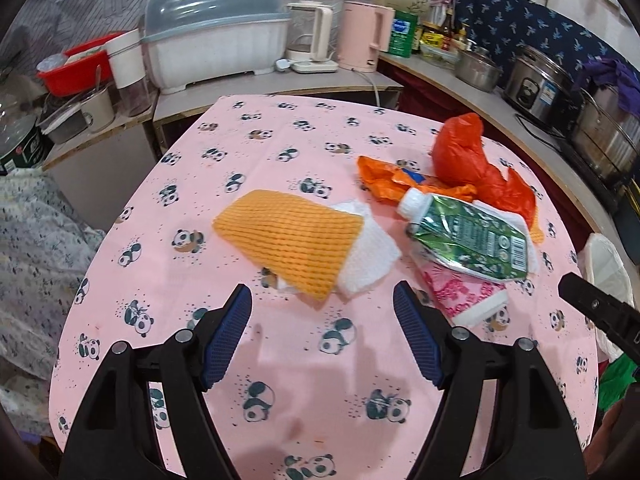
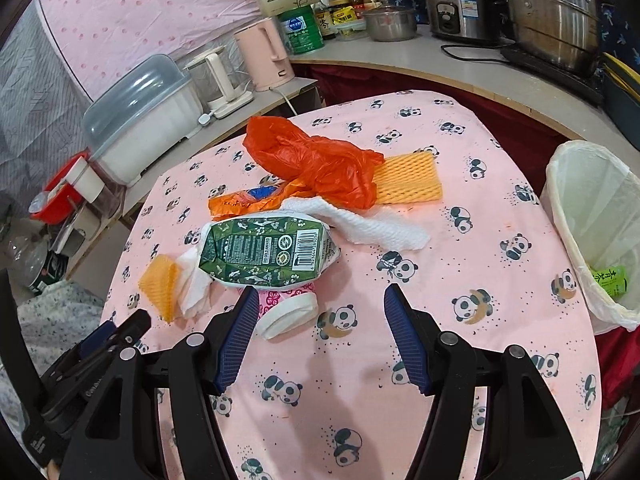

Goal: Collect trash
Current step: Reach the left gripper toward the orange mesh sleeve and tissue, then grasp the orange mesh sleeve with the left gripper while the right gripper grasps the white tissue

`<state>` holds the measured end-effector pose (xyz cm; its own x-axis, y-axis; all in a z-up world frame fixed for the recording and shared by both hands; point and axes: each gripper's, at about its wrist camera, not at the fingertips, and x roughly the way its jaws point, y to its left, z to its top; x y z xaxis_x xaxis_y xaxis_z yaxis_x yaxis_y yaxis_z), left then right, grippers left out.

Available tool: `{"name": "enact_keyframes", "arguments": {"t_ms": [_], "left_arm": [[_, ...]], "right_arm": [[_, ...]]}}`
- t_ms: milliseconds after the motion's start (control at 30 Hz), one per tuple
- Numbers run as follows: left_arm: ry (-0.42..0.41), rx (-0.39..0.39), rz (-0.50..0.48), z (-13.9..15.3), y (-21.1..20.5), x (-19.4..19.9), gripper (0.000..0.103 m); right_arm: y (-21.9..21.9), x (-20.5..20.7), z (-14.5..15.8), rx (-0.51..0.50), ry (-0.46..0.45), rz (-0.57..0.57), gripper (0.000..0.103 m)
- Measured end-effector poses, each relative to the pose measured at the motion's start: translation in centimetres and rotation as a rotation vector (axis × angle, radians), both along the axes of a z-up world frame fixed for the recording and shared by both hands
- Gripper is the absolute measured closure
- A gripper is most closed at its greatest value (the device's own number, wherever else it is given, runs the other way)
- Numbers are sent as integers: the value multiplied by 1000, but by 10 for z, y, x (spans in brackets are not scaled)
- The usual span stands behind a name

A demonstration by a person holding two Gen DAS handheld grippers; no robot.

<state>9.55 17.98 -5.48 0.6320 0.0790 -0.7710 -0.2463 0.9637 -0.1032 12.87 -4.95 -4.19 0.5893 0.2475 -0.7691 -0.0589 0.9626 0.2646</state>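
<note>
Left wrist view: left tongs (image 1: pixel 322 308) hovering wide open over the panda-print tabletop (image 1: pixel 280 136), gripping nothing, orange foam net (image 1: pixel 288 240) lying just ahead of the tips. Green carton (image 1: pixel 468 236) sitting right of it, on a pink cup (image 1: pixel 468 296), with the orange plastic bag (image 1: pixel 464 152) behind. Right wrist view: right tongs (image 2: pixel 318 308) also gaping open and empty, left pad (image 2: pixel 240 332) just beside the pink cup's white rim. White-lined trash bin (image 2: pixel 592 216) standing at the tabletop's right edge, a green wrapper (image 2: pixel 608 280) lying inside.
</note>
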Motion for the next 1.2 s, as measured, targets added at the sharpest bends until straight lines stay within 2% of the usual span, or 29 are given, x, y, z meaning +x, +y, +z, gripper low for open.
{"name": "enact_keyframes", "arguments": {"t_ms": [200,300,500,567,700,800,867,933,967,1067,1200], "left_arm": [[18,-11,45,-7,20,8,31],[25,-17,62,-12,27,15,25],[47,-29,38,-22,25,32,20],[53,-20,23,-25,21,39,15],[63,3,5,-33,16,53,17],[75,-19,-5,-37,19,59,36],[87,-39,-14,-40,20,61,53],[90,-47,-23,-41,20,62,62],[88,-46,-31,-41,19,61,70],[86,-50,-43,-40,17,60,86],[67,-61,-45,-32,16,56,92]], "right_arm": [[-9,20,-7,-6,11,-42,40],[-18,30,-9,2,16,-62,40],[-28,48,-15,2,23,-87,40],[-31,53,-17,-4,25,-93,40],[-36,63,-22,-3,35,-100,40],[-36,68,-25,-6,39,-95,40],[-34,73,-27,-5,39,-85,40],[-29,78,-29,-11,35,-72,40],[-27,79,-30,-16,35,-67,40],[-24,86,-37,-24,46,-61,40],[-26,86,-41,-9,52,-72,40]]}}
